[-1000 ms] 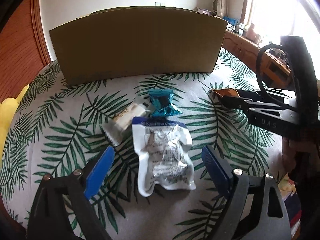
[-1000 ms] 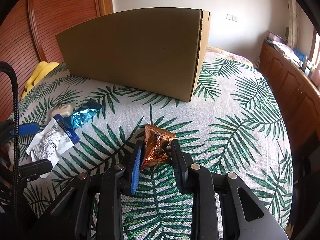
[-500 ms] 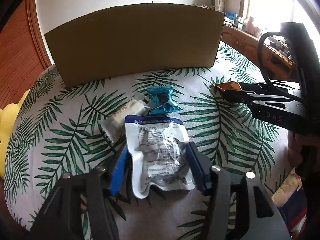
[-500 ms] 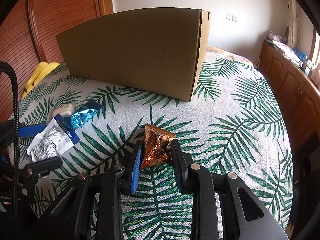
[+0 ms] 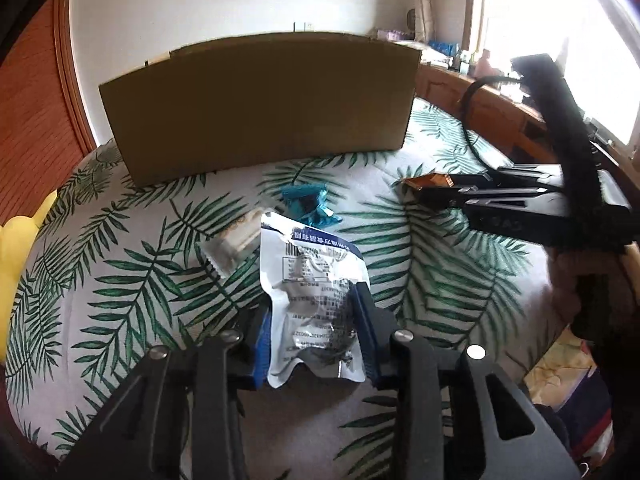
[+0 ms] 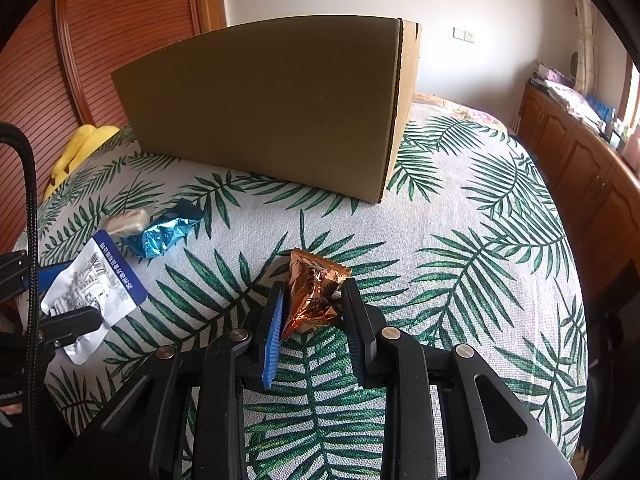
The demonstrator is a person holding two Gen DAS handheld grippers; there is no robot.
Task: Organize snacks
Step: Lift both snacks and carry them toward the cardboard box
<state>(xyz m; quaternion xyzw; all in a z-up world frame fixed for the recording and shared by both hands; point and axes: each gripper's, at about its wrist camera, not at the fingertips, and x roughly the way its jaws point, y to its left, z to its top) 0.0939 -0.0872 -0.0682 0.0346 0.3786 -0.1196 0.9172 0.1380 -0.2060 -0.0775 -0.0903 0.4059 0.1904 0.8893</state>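
Closing fast, our left gripper (image 5: pixel 316 340) had just clamped the silver pouch (image 5: pixel 316 296) in front of the cardboard box (image 5: pixel 260 104) and tipped its far end up. Right of it, our right gripper (image 6: pixel 312 312) held the copper packet (image 6: pixel 316 288). Both looked ready for the box.

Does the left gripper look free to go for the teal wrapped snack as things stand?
Probably not yet. The left gripper is shut on the white pouch, its jaws having just closed. The teal snack lies unobstructed just beyond it.
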